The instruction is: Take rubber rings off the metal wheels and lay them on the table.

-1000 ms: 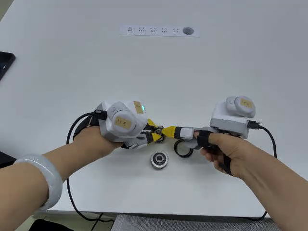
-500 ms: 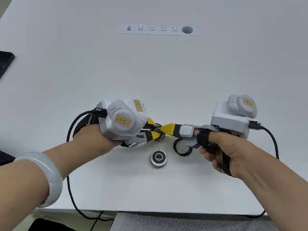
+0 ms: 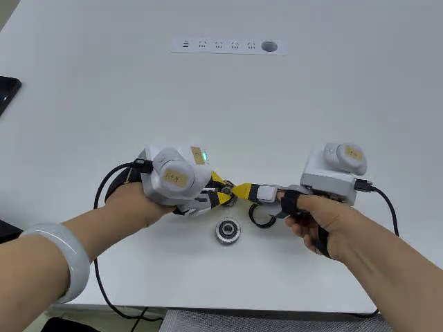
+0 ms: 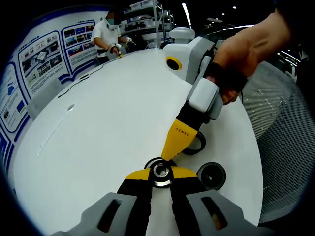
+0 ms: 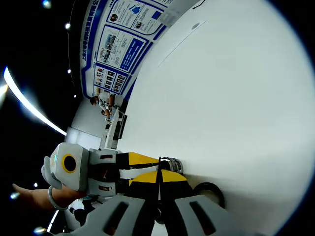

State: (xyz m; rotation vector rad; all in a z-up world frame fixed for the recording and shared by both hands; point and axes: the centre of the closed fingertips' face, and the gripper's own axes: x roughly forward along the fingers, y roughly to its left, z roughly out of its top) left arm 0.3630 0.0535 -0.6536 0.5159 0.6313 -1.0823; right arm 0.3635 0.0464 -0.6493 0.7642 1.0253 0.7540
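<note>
Head view: on a white table (image 3: 332,104), the left gripper (image 3: 223,194) is clamped on a wheel (image 3: 227,187) while the right gripper (image 3: 242,189) meets it tip to tip, a loose ring (image 3: 252,218) and a second wheel (image 3: 228,231) lying just beside them. Left gripper view: its yellow jaws squeeze the wheel (image 4: 161,170) as the right gripper's closed tip touches the rim, the loose ring (image 4: 202,146) just behind. Right gripper view: its jaws are pressed together beside the wheel (image 5: 171,164); whether they pinch rubber cannot be told.
</note>
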